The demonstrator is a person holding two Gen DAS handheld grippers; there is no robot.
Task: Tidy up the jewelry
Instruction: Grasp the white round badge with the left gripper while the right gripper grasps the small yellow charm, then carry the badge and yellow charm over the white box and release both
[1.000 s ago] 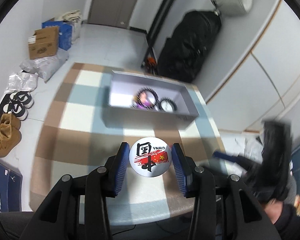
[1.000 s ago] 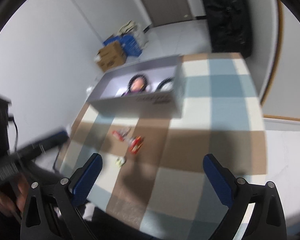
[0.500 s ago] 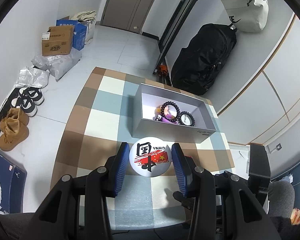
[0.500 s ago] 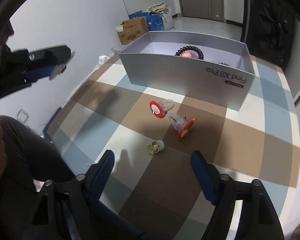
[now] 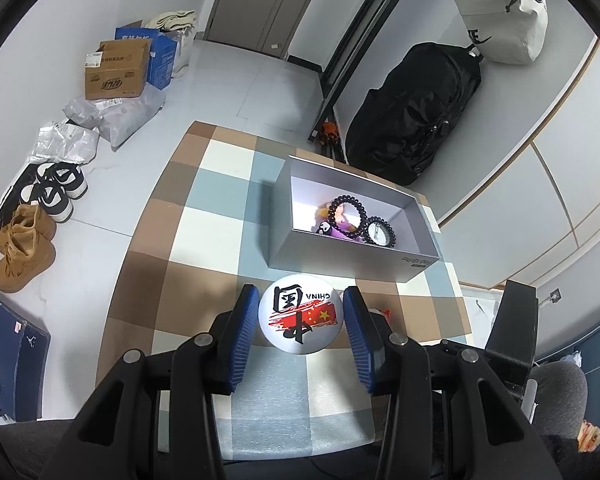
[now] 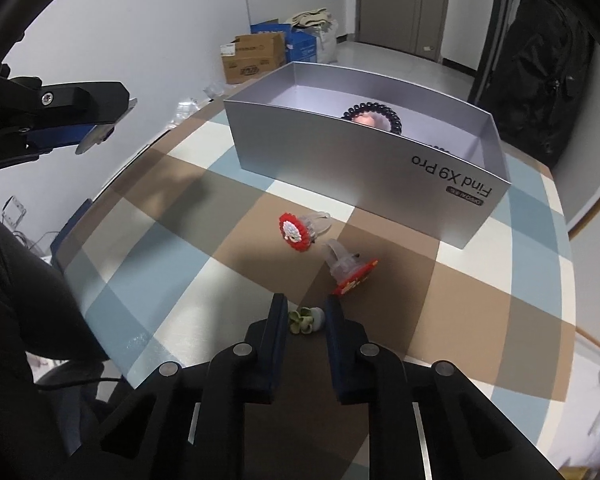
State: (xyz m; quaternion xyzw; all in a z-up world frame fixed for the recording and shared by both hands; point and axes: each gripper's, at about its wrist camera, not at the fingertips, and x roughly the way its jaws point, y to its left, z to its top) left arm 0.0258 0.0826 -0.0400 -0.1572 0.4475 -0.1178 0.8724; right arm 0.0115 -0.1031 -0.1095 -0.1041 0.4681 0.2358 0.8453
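Both wrist cams look steeply down, close (fisheye), sharing grey box (image 5: 342,258) (image 6: 340,156) on checked table (image 5: 204,232) (image 6: 236,240).

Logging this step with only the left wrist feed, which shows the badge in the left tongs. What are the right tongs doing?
Observer: The right tongs are shut on a small green flower ring.
Operator: Any jewelry still loose?
Observer: Two pieces lie on the checked cloth: a red flower ring and a tipped red ring. Both are between the green one and the grey box.
Operator: Box marking?
Observer: Its near wall reads "Find X9 Pro", upside down.
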